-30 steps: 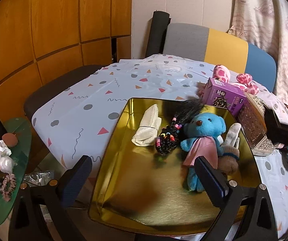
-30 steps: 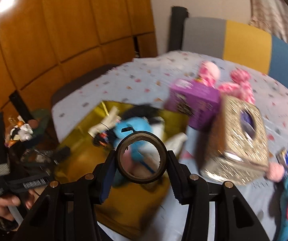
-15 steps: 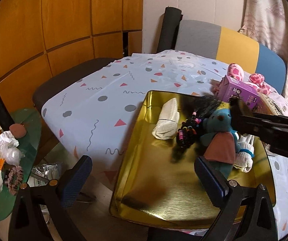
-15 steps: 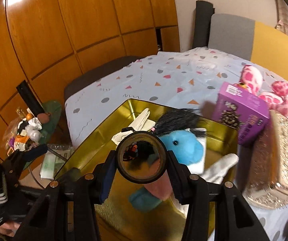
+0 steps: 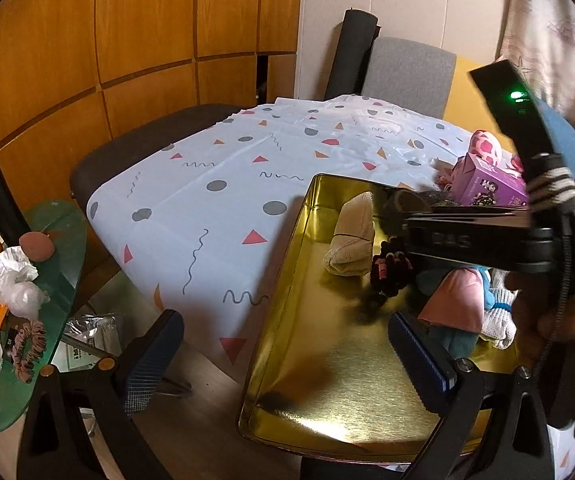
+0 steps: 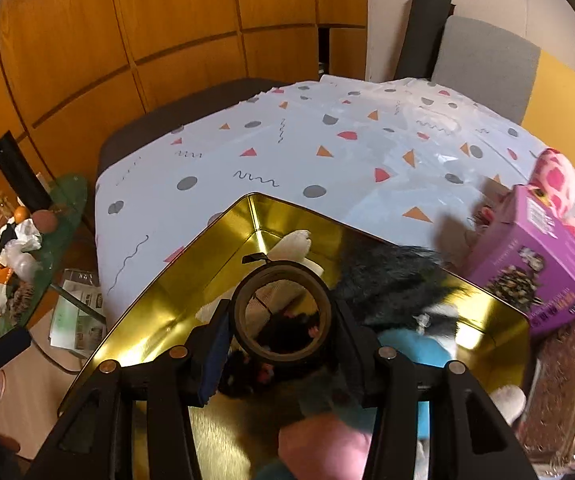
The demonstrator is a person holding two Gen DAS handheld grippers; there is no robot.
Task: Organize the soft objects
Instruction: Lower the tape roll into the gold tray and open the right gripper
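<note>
Room: wood-panelled wall, table [image 5: 215,184] under a patterned cloth.
Tray [image 6: 175,300]: gold, near edge, holding a blue teddy [image 6: 419,350], sock [image 5: 353,240] and beaded hair bundle [image 5: 391,270].
Right gripper [image 6: 282,330]: jaws pinching a tape roll [image 6: 282,316], now swung from the tissue box to above the tray, likely about to drop it.
Left gripper [image 5: 283,354]: jaws spread, empty.

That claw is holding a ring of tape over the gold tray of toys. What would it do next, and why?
Probably lower a little and open. The right claw is shut on the tape roll, which hangs above the gold tray over the blue teddy. Aiming at bare tray floor looks wiser. The left claw waits open.
</note>
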